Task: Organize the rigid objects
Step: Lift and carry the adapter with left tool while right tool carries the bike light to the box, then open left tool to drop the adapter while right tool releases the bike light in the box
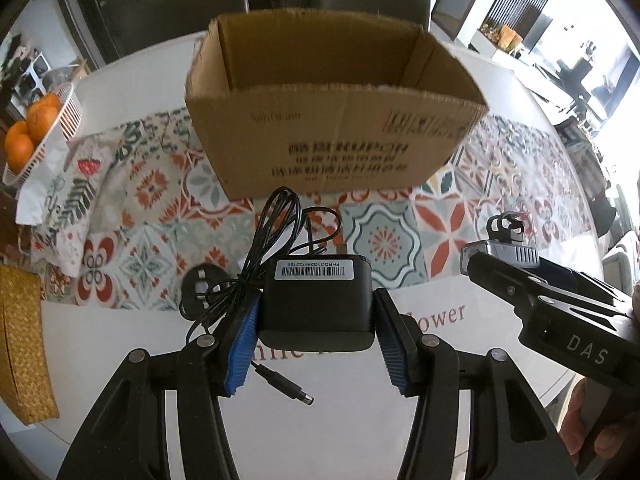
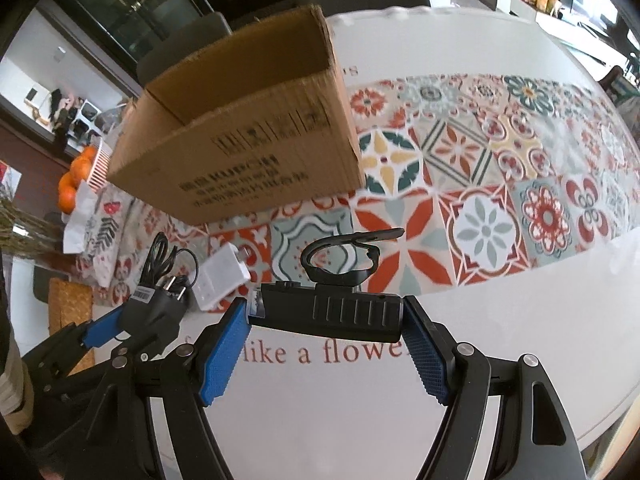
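Note:
My left gripper [image 1: 318, 320] is shut on a black power adapter [image 1: 318, 300] with a barcode label; its bundled black cable [image 1: 256, 264] hangs off the left side. It is held in front of an open cardboard box [image 1: 336, 136]. My right gripper [image 2: 326, 322] is shut on a black flashlight [image 2: 332, 312] with a strap loop on top, held crosswise. The right gripper also shows in the left wrist view [image 1: 500, 256] at right. The left gripper with the adapter shows in the right wrist view [image 2: 148, 316], and the box [image 2: 240, 152] stands beyond.
A patterned tile cloth [image 1: 400, 236] covers the white round table [image 1: 340, 420]. A basket of oranges [image 1: 36, 128] sits far left, a woven yellow mat [image 1: 20, 340] at the left edge. A small white box [image 2: 222, 280] lies on the cloth. Chairs stand behind the table.

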### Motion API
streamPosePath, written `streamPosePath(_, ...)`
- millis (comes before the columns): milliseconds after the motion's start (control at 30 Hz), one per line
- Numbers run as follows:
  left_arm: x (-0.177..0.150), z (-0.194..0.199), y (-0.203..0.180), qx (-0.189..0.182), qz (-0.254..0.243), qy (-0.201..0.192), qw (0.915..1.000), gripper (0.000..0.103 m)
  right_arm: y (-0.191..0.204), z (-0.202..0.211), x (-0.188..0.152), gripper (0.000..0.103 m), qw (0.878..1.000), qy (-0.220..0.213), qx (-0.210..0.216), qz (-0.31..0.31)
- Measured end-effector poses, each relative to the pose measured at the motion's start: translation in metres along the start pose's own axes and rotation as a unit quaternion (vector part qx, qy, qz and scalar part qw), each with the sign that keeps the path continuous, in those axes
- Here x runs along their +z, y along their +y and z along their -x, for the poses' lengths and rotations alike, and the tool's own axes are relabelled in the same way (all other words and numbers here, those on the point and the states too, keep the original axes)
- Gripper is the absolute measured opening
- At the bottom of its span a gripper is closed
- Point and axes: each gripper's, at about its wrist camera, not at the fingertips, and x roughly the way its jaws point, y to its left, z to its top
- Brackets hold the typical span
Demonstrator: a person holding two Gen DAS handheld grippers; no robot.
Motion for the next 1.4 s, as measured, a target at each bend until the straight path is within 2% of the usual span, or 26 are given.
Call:
streamPosePath(500,0.044,0.045,0.000,-0.001,-0.006,-0.058,0.9983,0.054,0.018,0.041,0.038,0.076,0.998,-0.053,0.022,0.013)
streamPosePath(833,0.076,0.064,0.004,0.001,-0.007,-0.079,0.9968,0.054,0.035,0.061,0.070,0.076,0.996,-0.078,0.030,0.030)
streamPosePath(1400,0.132,0.056,0.016,-0.011,0.017,-0.072,0.9972,0.054,0.044,0.047,0.123,0.076,0.997,-0.057,0.047,0.024)
